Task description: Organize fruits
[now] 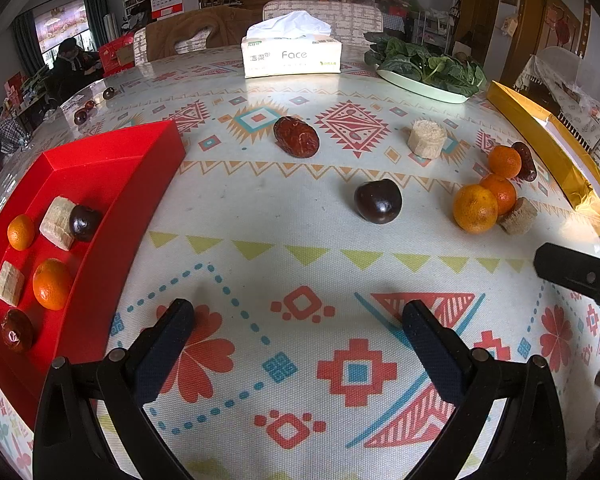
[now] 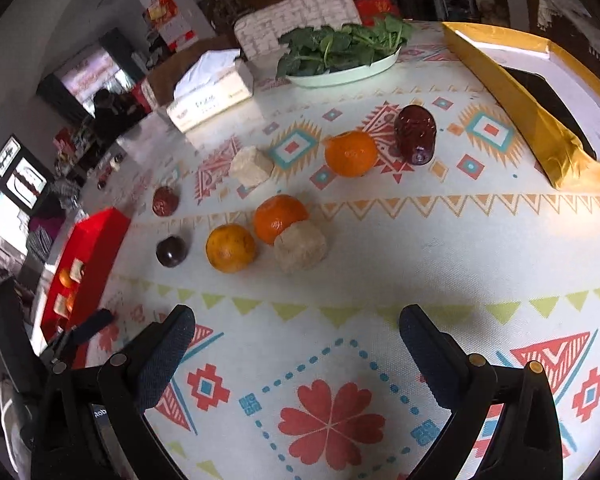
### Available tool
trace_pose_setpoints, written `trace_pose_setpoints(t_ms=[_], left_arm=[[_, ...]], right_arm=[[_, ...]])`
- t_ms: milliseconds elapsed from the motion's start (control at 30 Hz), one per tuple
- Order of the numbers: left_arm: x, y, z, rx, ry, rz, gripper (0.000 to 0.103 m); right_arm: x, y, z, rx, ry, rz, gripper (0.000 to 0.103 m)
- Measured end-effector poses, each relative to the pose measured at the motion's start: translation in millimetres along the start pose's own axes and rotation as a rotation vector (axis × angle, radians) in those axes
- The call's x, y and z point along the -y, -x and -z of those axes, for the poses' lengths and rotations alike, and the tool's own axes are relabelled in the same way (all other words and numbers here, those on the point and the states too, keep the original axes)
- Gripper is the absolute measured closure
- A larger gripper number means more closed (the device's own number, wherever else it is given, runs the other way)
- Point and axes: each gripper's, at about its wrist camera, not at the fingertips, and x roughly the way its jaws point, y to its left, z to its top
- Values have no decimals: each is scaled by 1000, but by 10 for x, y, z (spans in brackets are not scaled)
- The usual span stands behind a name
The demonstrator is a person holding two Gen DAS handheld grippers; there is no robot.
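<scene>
Both grippers hung over the bench with jaws spread wide and empty. Ahead of the left gripper (image 1: pixel 298 314), slightly right, sat the dark plum (image 1: pixel 377 201), roundish with no clear long axis. The red tray (image 1: pixel 112 168) lay to its left, so I judged that arm nearer than the right gripper (image 2: pixel 296 320).

Glossy red plastic tray (image 1: pixel 100 168); shiny dark round plum (image 1: pixel 378 201); matt patterned cloth-covered surface (image 1: pixel 300 264); shiny gold foil-wrapped box (image 2: pixel 512 92).
</scene>
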Motion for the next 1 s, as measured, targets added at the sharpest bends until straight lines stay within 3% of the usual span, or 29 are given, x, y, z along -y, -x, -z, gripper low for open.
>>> trace_pose_setpoints(t_ms=[233, 633, 767, 800, 900, 1000], left_arm=[[0, 1, 1, 0, 0, 0, 0], [-2, 6, -10, -51, 13, -8, 0], [1, 33, 7, -70, 8, 3, 1], [4, 61, 20, -71, 4, -1, 7], [-128, 281, 28, -25, 56, 57, 14], [-400, 639, -15, 105, 129, 106, 14]], right_arm=[[-86, -99, -80, -52, -4, 89, 0], [-76, -119, -133, -102, -6, 81, 0], [-256, -199, -78, -143, 106, 192, 0], [-303, -218, -47, -144, 133, 224, 0], [-304, -141, 21, -122, 125, 173, 1], [-262, 109, 46, -45, 113, 111, 3]])
